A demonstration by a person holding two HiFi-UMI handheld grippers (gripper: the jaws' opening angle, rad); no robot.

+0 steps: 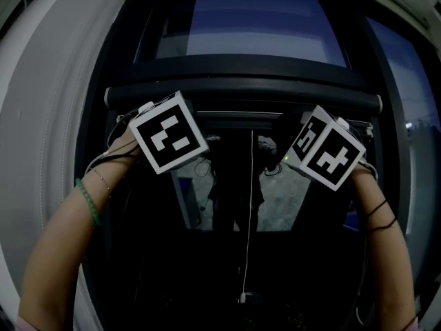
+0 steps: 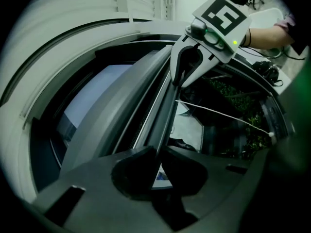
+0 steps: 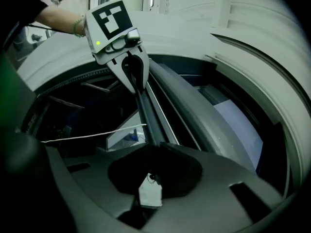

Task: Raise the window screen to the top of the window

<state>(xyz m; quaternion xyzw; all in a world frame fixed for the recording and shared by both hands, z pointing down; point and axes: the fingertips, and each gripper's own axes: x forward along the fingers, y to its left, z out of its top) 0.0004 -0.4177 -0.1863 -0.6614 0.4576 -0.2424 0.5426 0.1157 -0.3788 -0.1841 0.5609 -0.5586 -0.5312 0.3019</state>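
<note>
The window screen's dark bottom bar (image 1: 241,103) runs across the window a little above the middle of the head view. My left gripper (image 1: 185,113) and right gripper (image 1: 303,119) both reach up to it, with their marker cubes facing me. In the left gripper view the left gripper (image 2: 159,152) is shut on the bar's thin edge (image 2: 163,110), and the right gripper (image 2: 182,79) clamps the same bar farther along. The right gripper (image 3: 154,147) is likewise shut on the bar (image 3: 146,115), with the left gripper (image 3: 136,84) beyond it.
A white pull cord (image 1: 249,219) hangs from the bar's middle down to a small end piece (image 1: 244,297). A pale curved window frame (image 1: 41,116) surrounds the dark opening. Lit glass (image 1: 255,26) shows above the bar. A small white tag (image 3: 150,193) hangs below the right jaws.
</note>
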